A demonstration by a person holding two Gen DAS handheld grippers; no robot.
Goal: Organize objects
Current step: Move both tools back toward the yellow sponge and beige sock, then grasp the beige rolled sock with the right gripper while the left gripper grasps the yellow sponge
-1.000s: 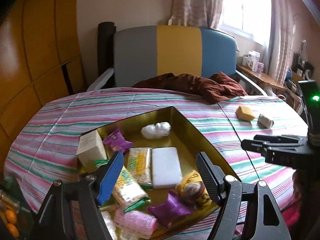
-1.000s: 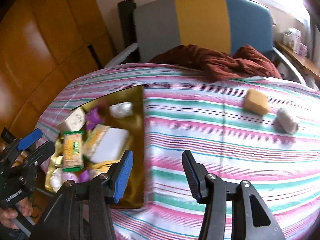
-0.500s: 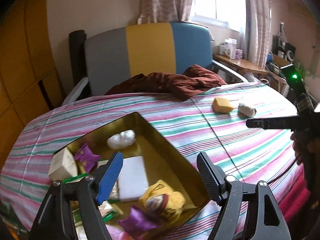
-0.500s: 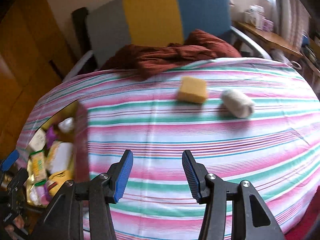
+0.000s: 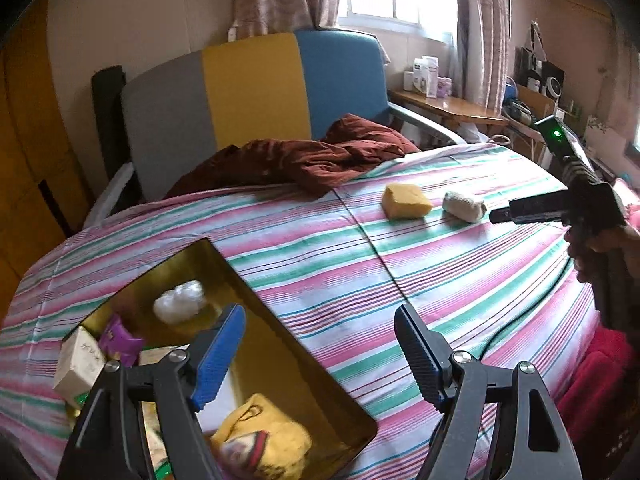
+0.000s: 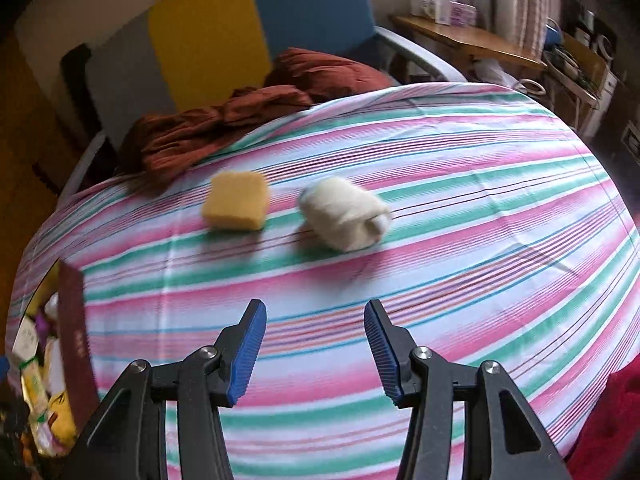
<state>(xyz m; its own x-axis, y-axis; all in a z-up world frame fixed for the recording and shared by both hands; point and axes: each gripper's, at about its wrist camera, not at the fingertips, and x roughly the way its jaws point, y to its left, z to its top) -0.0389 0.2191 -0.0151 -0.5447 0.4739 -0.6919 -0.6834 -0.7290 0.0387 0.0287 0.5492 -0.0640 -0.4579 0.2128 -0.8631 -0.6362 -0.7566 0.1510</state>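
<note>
The right claw [image 6: 314,354], fingers apart and empty, is the nearer one. The white cloth roll [image 6: 344,219] lies on the striped surface [image 6: 460,208] at its 12 o'clock, long axis running 10 to 4, with the yellow sponge [image 6: 236,206] at 11. The left claw [image 5: 320,354], also apart, hangs over the gold box [image 5: 280,344].

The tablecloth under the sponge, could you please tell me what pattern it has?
The tablecloth has pink, green and white stripes, clearest in the right wrist view.
</note>
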